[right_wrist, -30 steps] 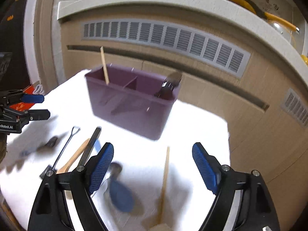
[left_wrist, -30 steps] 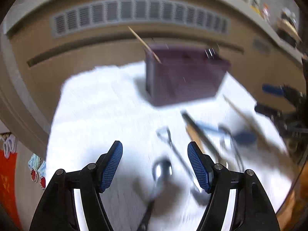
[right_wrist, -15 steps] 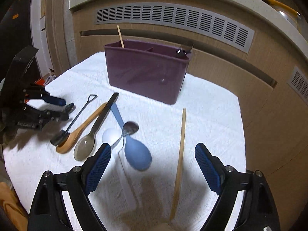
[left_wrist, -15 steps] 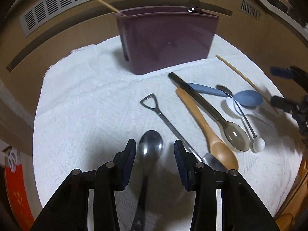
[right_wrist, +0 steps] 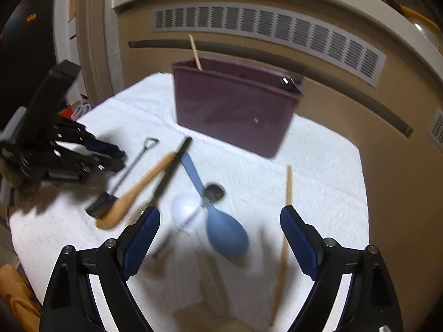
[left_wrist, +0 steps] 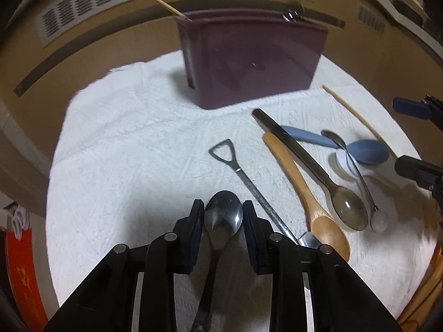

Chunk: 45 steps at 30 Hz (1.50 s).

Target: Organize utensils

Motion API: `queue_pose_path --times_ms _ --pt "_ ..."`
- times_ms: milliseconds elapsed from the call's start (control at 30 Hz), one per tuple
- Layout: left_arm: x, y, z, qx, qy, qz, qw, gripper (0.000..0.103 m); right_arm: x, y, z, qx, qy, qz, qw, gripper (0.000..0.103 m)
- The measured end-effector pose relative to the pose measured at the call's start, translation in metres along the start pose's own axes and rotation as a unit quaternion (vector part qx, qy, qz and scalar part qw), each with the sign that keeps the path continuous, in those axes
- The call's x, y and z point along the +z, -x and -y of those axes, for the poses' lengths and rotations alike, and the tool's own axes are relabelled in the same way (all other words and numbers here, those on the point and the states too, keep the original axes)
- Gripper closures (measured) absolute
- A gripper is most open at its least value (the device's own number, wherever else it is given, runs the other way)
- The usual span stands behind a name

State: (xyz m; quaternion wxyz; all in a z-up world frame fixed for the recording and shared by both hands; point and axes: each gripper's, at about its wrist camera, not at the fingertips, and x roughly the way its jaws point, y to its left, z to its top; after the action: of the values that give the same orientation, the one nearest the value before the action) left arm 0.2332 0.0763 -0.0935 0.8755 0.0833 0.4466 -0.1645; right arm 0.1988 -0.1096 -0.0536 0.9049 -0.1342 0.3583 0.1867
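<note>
1. Here the left gripper (left_wrist: 223,214) points down at the white textured cloth (left_wrist: 133,144), its jaws closing around the bowl of a shiny steel spoon (left_wrist: 223,218) that lies between the pads; whether the pads already press on it is hard to tell
2. The dark purple plastic utensil caddy (left_wrist: 249,63) stands upright on the cloth beyond that spoon, with a thin wooden stick (left_wrist: 166,5) leaning out at its left end and a metal utensil tip (left_wrist: 292,15) showing at its right end
3. In front of the caddy, to the right, lie a steel shovel-handled utensil (left_wrist: 250,185), a light wooden spoon (left_wrist: 307,199), a black-handled translucent grey spoon (left_wrist: 310,166), a blue plastic spoon (left_wrist: 357,148) and a small white round-ended spoon (left_wrist: 360,182)
4. A single wooden chopstick (right_wrist: 286,213) lies right of the caddy's front
5. The right gripper (right_wrist: 220,233) hovers wide open over the blue spoon and the white spoon, holding nothing, nearer than the caddy
</note>
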Motion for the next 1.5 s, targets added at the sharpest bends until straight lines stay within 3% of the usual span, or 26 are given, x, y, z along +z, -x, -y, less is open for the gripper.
queue_pose_path --times_ms 167,233,333,400,467,667,867,967,1033,1067,1167,1300,1333,1367,1500 --pt "-0.012 0.039 -0.021 0.017 0.083 0.076 0.9935 0.074 0.024 -0.015 -0.026 0.022 0.018 -0.002 1.000 0.017" --pt "-0.017 0.055 -0.031 0.004 0.110 0.109 0.9879 0.074 0.033 -0.027 -0.036 0.032 0.024 -0.011 0.999 0.017" --pt "-0.022 0.069 -0.041 0.016 0.128 0.138 0.9820 0.074 0.048 -0.052 -0.051 0.041 0.021 -0.027 0.999 0.018" --pt "-0.025 0.075 -0.046 0.038 0.136 0.149 0.9788 0.074 0.059 -0.069 -0.059 0.043 0.010 -0.039 0.998 0.031" --pt "-0.029 0.078 -0.054 0.036 0.149 0.152 0.9764 0.074 0.067 -0.088 -0.064 0.045 -0.002 -0.058 0.997 0.044" --pt "-0.040 0.083 -0.068 0.025 0.179 0.160 0.9704 0.074 0.073 -0.131 -0.076 0.010 -0.044 -0.097 0.994 0.045" --pt "-0.042 0.082 -0.070 0.014 0.184 0.164 0.9691 0.074 0.079 -0.145 -0.084 -0.005 -0.055 -0.103 0.993 0.049" --pt "-0.042 0.081 -0.072 0.009 0.188 0.162 0.9687 0.074 0.082 -0.146 -0.085 0.005 -0.050 -0.105 0.993 0.056" --pt "-0.043 0.080 -0.073 0.009 0.190 0.161 0.9684 0.074 0.082 -0.144 -0.087 0.015 -0.035 -0.106 0.994 0.069" --pt "-0.043 0.080 -0.073 0.009 0.191 0.160 0.9685 0.074 0.082 -0.142 -0.089 0.020 -0.027 -0.107 0.994 0.081" --pt "-0.043 0.082 -0.071 0.010 0.191 0.156 0.9690 0.074 0.077 -0.133 -0.093 0.037 -0.009 -0.107 0.994 0.084" --pt "-0.043 0.087 -0.064 0.013 0.185 0.151 0.9709 0.074 0.071 -0.107 -0.090 0.053 0.006 -0.073 0.996 0.084" --pt "-0.042 0.089 -0.061 0.012 0.184 0.150 0.9714 0.074 0.070 -0.098 -0.088 0.056 0.008 -0.064 0.996 0.088" --pt "-0.041 0.090 -0.058 0.012 0.182 0.149 0.9719 0.074 0.069 -0.087 -0.085 0.060 0.010 -0.056 0.997 0.103" --pt "-0.037 0.100 -0.043 0.010 0.168 0.156 0.9733 0.074 0.065 -0.048 -0.071 0.061 0.016 -0.022 0.998 0.103"
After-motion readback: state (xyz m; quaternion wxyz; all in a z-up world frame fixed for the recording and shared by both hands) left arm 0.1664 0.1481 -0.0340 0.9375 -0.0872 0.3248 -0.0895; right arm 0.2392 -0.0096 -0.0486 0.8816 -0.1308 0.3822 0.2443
